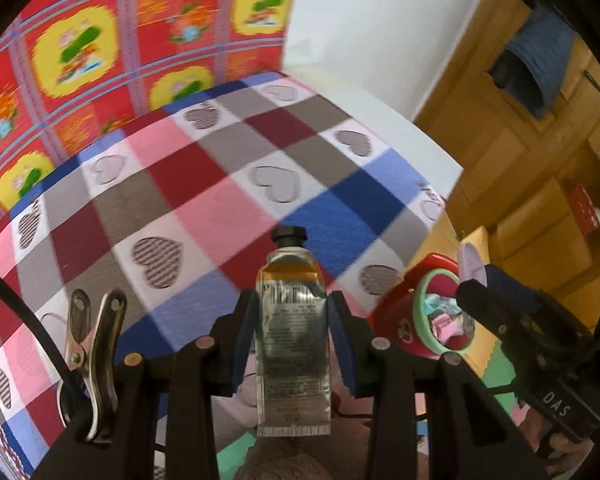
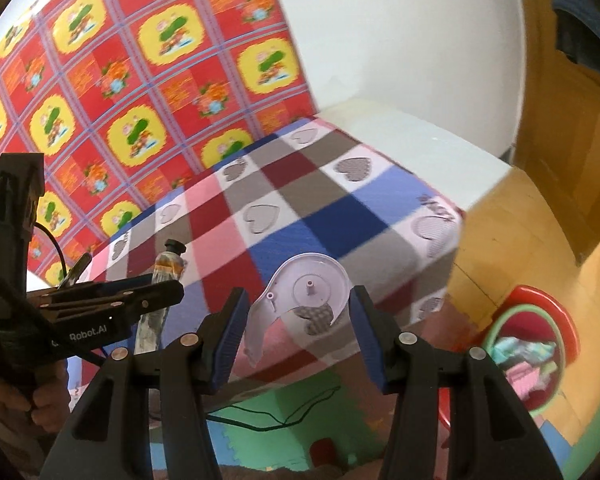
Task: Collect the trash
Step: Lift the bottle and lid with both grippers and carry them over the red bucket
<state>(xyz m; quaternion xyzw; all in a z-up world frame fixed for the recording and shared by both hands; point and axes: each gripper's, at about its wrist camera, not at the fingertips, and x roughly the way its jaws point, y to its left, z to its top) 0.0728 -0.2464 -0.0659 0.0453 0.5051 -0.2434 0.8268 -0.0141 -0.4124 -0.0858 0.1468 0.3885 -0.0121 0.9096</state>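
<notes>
My left gripper (image 1: 293,340) is shut on a silver squeeze tube (image 1: 294,340) with a black cap, held upright over the edge of the checked heart-pattern blanket (image 1: 204,200). My right gripper (image 2: 296,328) is shut on a clear plastic tape-dispenser shell (image 2: 300,300), also held above the blanket's edge (image 2: 340,216). The red bin with a green rim (image 2: 540,344) stands on the floor to the right, with several crumpled pieces inside. In the left wrist view the bin (image 1: 428,312) shows just beyond the right gripper (image 1: 474,268), and the left gripper (image 2: 156,300) appears at the left of the right wrist view.
A red and yellow patterned cloth (image 2: 140,100) hangs behind the bed. White wall and wooden cabinets (image 1: 520,160) stand to the right. Green and coloured foam floor mats (image 2: 292,432) with a black cable lie below. A hand (image 2: 44,408) holds the left gripper's handle.
</notes>
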